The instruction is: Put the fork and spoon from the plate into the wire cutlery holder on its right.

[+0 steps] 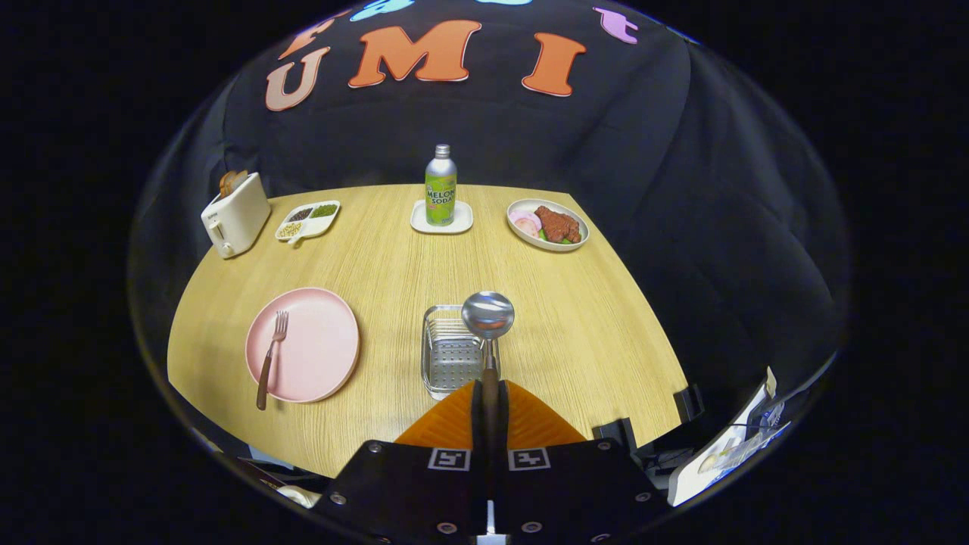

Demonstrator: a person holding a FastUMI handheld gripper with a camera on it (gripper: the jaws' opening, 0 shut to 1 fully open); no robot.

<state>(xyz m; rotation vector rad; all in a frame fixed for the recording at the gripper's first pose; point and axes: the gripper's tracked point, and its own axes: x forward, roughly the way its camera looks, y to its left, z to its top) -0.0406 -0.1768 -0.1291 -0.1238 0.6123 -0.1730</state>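
1. A wooden table point(394, 272) stands by a black cloth wall.
2. Low in the middle of the picture, the gripper point(490, 397) is squeezed tight on the spoon point(488, 318) handle.
3. The spoon's bowl sticks up over the wire holder point(447, 352).
4. Left of the holder, the fork point(271, 356) lies on the pink plate point(318, 344).
5. Far back stands a soda bottle point(440, 185).
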